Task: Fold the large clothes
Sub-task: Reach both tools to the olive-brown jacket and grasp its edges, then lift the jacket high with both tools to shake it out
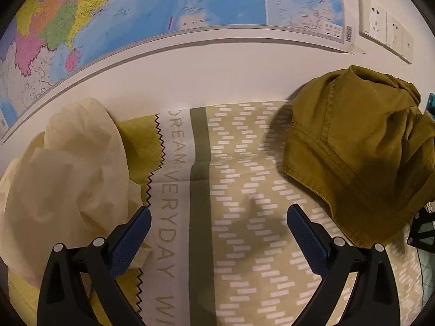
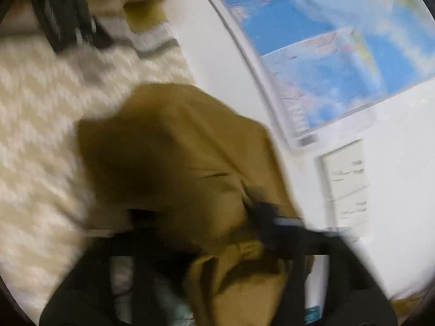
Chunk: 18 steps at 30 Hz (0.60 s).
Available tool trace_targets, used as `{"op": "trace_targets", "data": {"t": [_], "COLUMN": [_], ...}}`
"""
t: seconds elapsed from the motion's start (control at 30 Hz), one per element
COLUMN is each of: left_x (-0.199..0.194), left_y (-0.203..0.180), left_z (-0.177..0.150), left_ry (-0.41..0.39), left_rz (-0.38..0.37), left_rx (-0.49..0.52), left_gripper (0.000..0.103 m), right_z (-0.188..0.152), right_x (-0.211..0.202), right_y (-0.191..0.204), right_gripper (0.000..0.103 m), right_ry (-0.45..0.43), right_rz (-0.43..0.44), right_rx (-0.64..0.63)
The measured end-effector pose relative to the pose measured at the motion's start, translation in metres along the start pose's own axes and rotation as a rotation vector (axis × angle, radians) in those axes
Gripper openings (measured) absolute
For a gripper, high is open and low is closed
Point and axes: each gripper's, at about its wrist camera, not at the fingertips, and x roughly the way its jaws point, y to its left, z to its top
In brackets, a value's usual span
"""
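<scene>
The right tool (image 2: 244,233) is clamped on the bunched olive garment (image 1: 356,157) near the bed's (image 1: 244,190) wall edge (likely to spread it); the left tool (image 1: 217,233) hovers open, empty.

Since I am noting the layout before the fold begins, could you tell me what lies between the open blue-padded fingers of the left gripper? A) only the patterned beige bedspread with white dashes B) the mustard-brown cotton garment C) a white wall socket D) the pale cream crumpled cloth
A: the left gripper stands open over the bare patterned beige bedspread; the mustard-brown garment lies to its right, the pale cream cloth to its left.
</scene>
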Motion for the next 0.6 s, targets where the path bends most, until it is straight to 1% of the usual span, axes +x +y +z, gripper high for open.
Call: {"op": "trace_targets", "data": {"t": [0.03,0.07,0.1,0.13,0.2,0.23,0.3,0.33,0.4,0.5,0.53,0.6], "left_x": [0.001,0.002,0.003,0.003,0.003,0.003,0.0,-0.001,-0.003,-0.006,-0.008,-0.008], "left_y": [0.0,0.001,0.001,0.001,0.004,0.005,0.004,0.001,-0.008,-0.028,-0.041,-0.061], "left_z": [0.002,0.003,0.005,0.007,0.013,0.015,0.021,0.025,0.035,0.048,0.055,0.064], "left_ry": [-0.002,-0.006,-0.012,-0.018,-0.046,-0.059,-0.107,-0.129,-0.174,-0.237,-0.275,-0.313], "left_rz": [0.002,0.004,0.005,0.003,-0.011,-0.023,-0.081,-0.116,-0.208,-0.325,-0.38,-0.454], "left_rx": [0.002,0.006,0.01,0.015,0.023,0.024,0.045,0.057,0.091,0.145,0.169,0.201], "left_gripper": [0.097,0.097,0.097,0.097,0.097,0.097,0.097,0.097,0.097,0.097,0.097,0.097], "right_z": [0.002,0.0,-0.004,-0.002,-0.021,-0.029,-0.053,-0.063,-0.08,-0.102,-0.107,-0.115], "right_x": [-0.006,-0.011,-0.022,-0.026,-0.055,-0.065,-0.087,-0.094,-0.108,-0.124,-0.128,-0.135], "right_y": [-0.018,-0.041,-0.068,-0.084,-0.144,-0.163,-0.211,-0.227,-0.25,-0.274,-0.28,-0.288], "right_gripper": [0.015,0.014,0.013,0.013,0.012,0.012,0.012,0.012,0.011,0.011,0.011,0.011], "right_ry": [-0.01,-0.023,-0.047,-0.067,-0.156,-0.19,-0.246,-0.262,-0.285,-0.319,-0.324,-0.338], "right_rz": [0.056,0.091,0.107,0.123,0.117,0.12,0.111,0.104,0.069,0.066,0.053,0.058], "right_rx": [0.071,0.166,0.281,0.357,0.588,0.659,0.848,0.907,0.985,1.075,1.085,1.124]}}
